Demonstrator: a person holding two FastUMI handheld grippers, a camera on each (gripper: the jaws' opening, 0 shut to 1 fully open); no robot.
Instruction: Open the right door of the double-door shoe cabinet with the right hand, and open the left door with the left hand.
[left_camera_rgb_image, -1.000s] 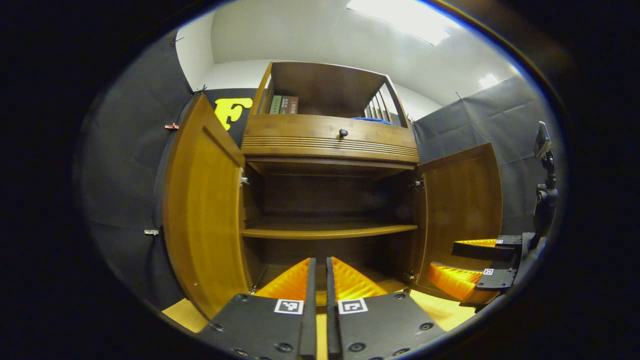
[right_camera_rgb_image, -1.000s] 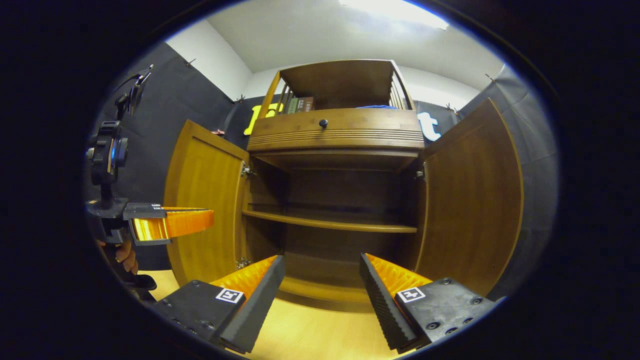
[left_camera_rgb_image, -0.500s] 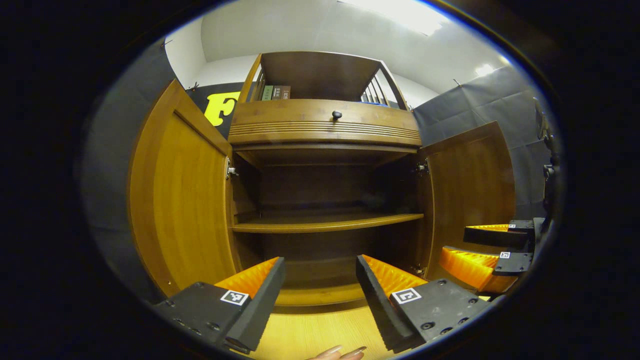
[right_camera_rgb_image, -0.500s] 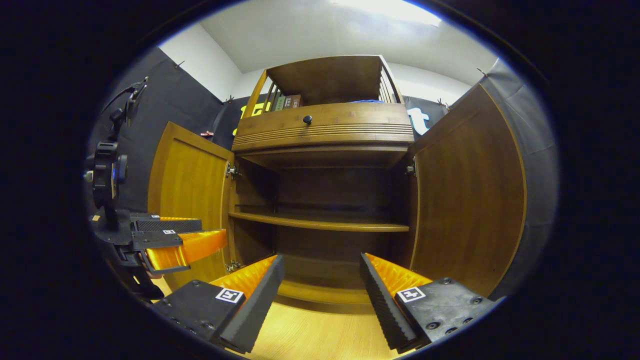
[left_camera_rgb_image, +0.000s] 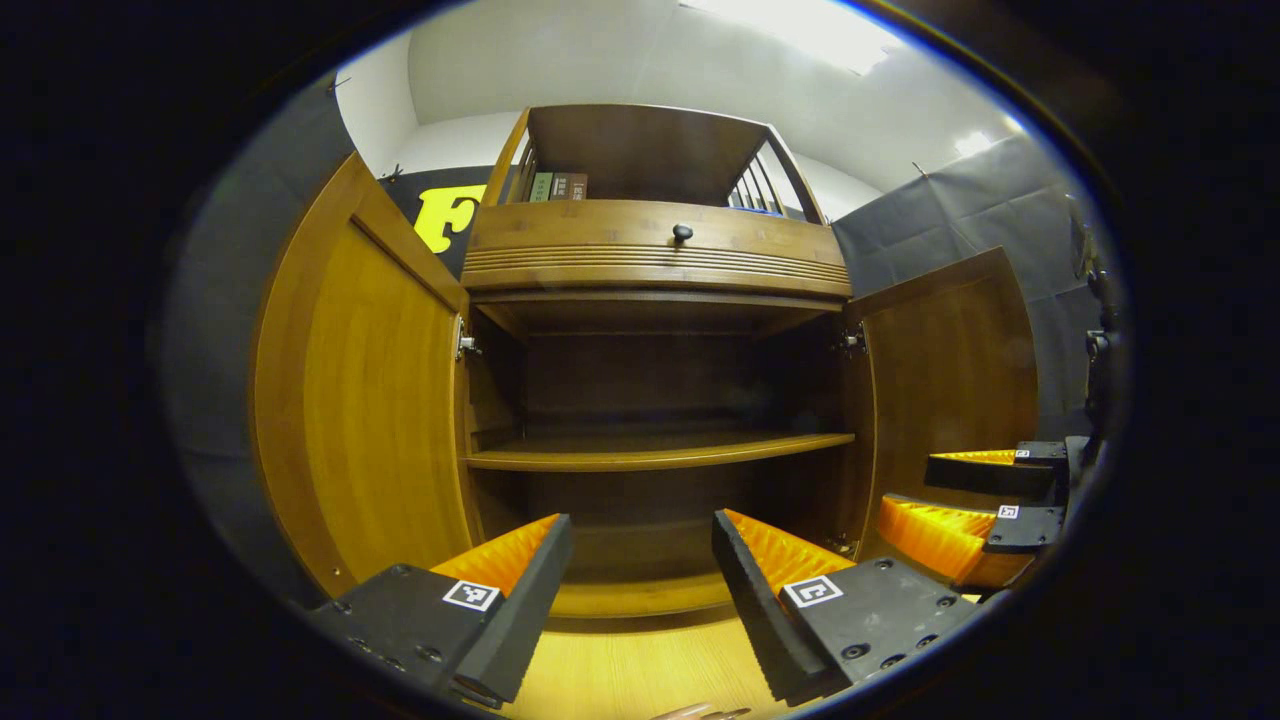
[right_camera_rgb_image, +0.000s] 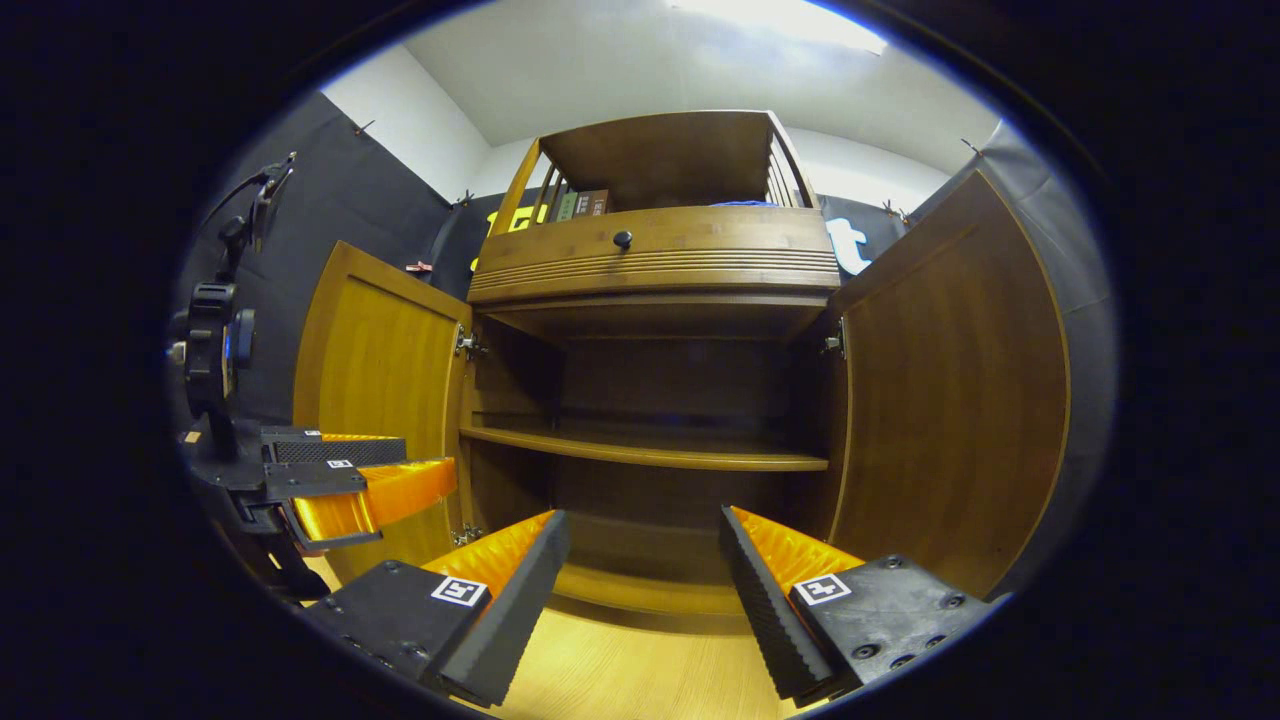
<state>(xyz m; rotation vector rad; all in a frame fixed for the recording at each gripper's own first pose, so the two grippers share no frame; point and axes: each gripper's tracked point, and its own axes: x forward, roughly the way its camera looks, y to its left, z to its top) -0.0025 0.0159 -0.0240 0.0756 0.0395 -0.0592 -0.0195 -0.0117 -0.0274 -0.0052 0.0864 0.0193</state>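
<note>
Both doors of the shoe cabinet (left_camera_rgb_image: 655, 400) stand wide open, and both my pairs of jaws are spread and hold nothing.

In the left gripper view, my left gripper (left_camera_rgb_image: 633, 570) hangs low in front of the open cabinet, its jaws apart over the pale wooden floor (left_camera_rgb_image: 640, 675), with the left door (left_camera_rgb_image: 365, 400) swung out just beside it and touching nothing of mine. In the right gripper view, my right gripper (right_camera_rgb_image: 640, 565) faces the same dark interior, jaws apart, the right door (right_camera_rgb_image: 950, 400) swung out near it. One shelf (right_camera_rgb_image: 645, 452) crosses the cabinet's middle, bare. Above sits a drawer with a dark knob (right_camera_rgb_image: 622, 239), and books (right_camera_rgb_image: 580, 205) stand in the open top compartment.
</note>
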